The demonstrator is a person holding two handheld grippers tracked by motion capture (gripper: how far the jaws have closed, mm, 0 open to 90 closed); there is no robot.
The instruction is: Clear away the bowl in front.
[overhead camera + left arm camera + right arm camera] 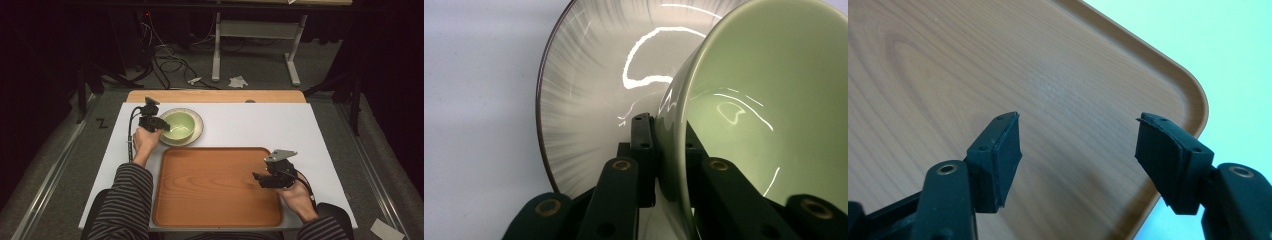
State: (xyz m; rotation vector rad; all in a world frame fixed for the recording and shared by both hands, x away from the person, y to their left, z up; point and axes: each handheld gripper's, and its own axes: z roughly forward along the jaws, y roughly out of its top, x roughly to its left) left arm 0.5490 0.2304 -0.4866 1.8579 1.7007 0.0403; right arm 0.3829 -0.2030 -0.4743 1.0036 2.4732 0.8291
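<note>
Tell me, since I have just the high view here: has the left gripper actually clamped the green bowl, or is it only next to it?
Observer: Clamped. In the left gripper view the left gripper has one jaw outside and one inside the green bowl's wall.
Operator: Is the bowl on bare table?
Observer: No, it sits on a grey streaked plate.
Operator: And the right gripper?
Observer: The right gripper is open with nothing between its jaws, above the wooden tray near its rounded corner.

The tongs (669, 150) clamp the green bowl's (769, 100) rim, over a plate (589, 90).
</note>
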